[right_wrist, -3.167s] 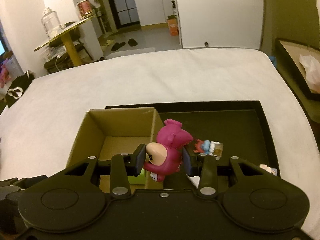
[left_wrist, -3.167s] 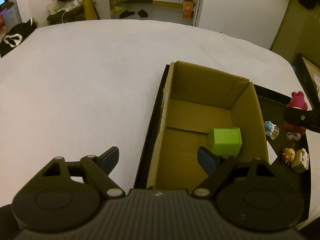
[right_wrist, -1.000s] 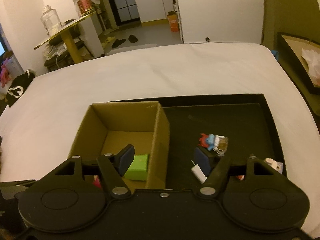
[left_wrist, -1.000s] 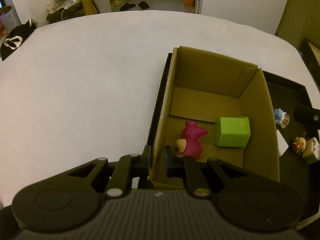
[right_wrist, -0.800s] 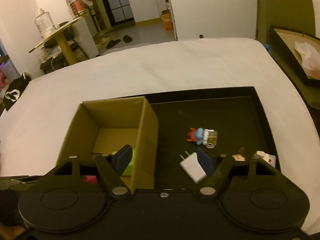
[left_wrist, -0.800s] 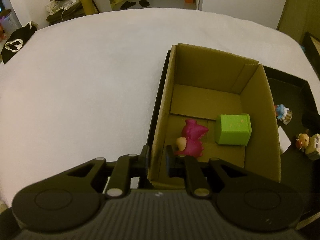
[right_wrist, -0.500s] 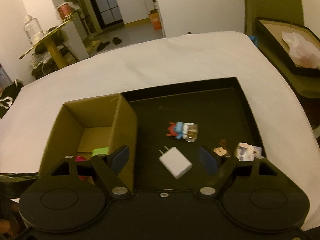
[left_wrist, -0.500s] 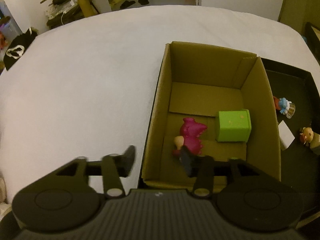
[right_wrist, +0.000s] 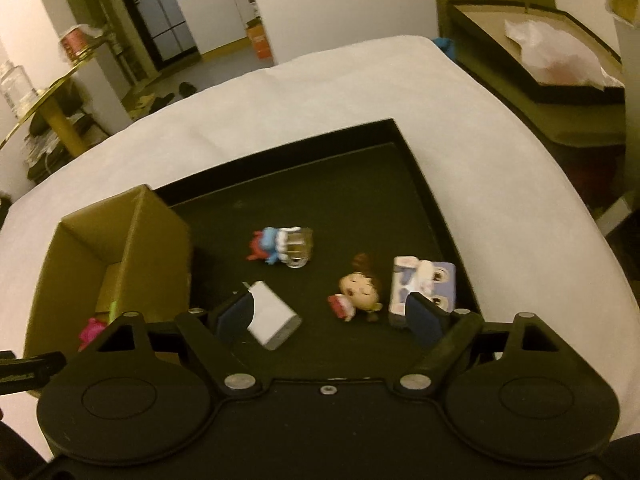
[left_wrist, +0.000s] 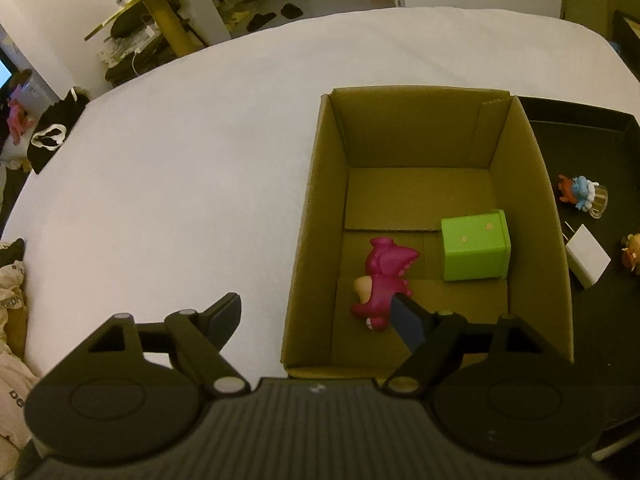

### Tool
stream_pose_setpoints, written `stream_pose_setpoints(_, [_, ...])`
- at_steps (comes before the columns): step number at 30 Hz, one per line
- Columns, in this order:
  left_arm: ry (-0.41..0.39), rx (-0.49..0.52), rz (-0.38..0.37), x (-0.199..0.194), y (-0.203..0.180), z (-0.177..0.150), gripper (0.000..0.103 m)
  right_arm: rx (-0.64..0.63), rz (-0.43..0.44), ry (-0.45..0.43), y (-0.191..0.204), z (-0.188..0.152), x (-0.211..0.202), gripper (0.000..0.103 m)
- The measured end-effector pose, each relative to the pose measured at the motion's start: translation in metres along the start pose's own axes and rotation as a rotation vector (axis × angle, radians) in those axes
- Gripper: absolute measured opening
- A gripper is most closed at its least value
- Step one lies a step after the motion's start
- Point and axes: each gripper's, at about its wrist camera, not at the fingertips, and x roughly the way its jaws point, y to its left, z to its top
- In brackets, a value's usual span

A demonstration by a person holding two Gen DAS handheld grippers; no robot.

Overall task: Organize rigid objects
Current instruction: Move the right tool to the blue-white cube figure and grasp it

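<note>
Sorting partly done. The cardboard box [left_wrist: 316, 216] holds two items: a pink figure [left_wrist: 384, 276] lying on its side and a green cube [left_wrist: 474, 244] just beside it. Four items remain on the black tray [right_wrist: 424, 184]: a blue-and-red figure [right_wrist: 280, 246], a white adapter [right_wrist: 274, 314], a brown-haired doll [right_wrist: 358, 290] and a small printed box [right_wrist: 424, 280]. The left tool [left_wrist: 316, 316] is spread and empty, straddling the box's near wall. The right tool [right_wrist: 330, 316] is spread and empty above the doll and adapter, probably the next picks.
</note>
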Motion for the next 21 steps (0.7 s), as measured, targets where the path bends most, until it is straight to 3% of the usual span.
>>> stream_pose_setpoints(12, [-0.004, 0.01, 0.038, 0.0, -0.004, 0.007, 0.082, 0.089, -0.066, -0.02, -0.029, -0.011, 0.02, 0.08])
stream_pose_setpoints(21, [-0.003, 0.025, 0.043, 0.0, -0.01, 0.008, 0.082, 0.113, -0.122, 0.006, -0.043, -0.01, 0.044, 0.057])
